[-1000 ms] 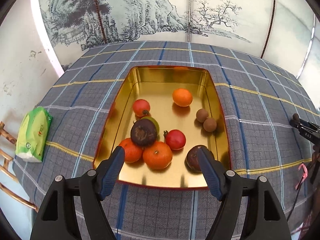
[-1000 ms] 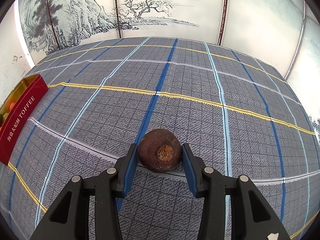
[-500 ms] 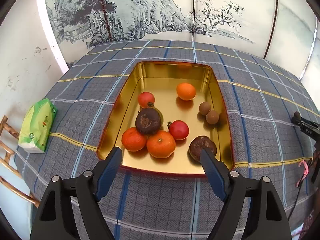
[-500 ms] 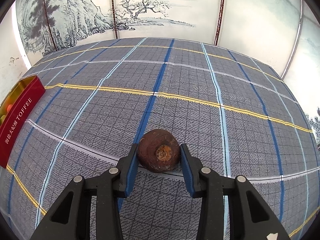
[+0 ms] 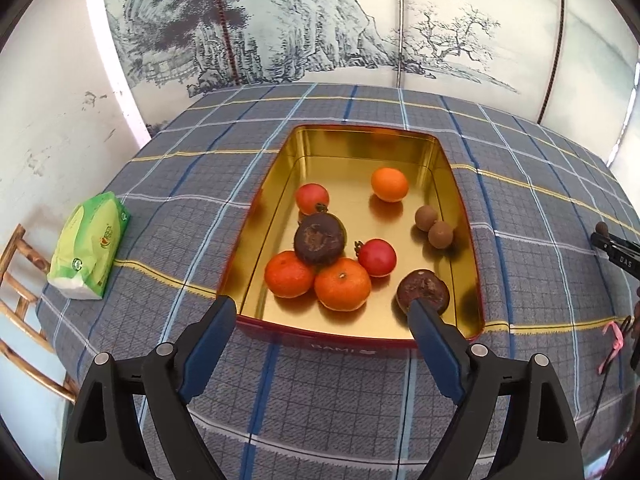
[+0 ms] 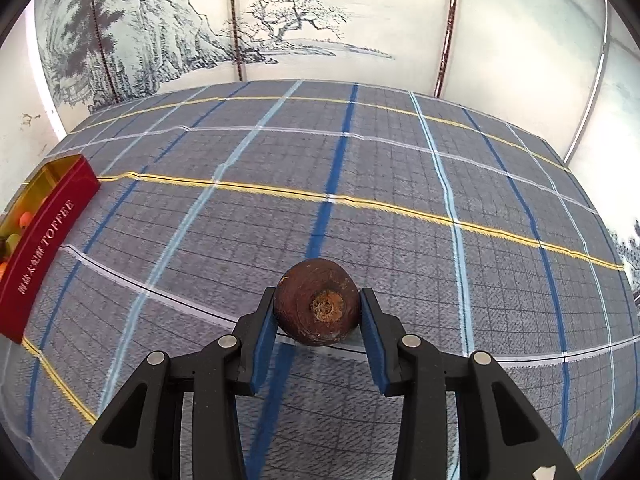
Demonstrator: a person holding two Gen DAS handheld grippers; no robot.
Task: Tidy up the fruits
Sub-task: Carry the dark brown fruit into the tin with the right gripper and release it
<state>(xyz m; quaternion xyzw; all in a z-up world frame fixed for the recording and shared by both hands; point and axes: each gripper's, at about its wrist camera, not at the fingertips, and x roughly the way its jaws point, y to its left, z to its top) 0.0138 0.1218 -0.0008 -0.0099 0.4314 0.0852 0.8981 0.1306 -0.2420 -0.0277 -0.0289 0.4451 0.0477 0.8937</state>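
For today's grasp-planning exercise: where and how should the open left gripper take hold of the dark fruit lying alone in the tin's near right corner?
Grip the dark fruit across its rounded sides at the widest part, coming down from above. It lies alone but close to the tin walls, so a side approach looks blocked. The left gripper is open.

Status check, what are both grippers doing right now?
Left gripper open, empty, at gold tin near edge. Right gripper shut on brown fruit over tablecloth. Nothing in the way.

Tin [image 6: 44, 240] cut by left edge; green fruit [image 5: 342, 226] mostly hidden behind mangosteen [image 5: 319, 239].
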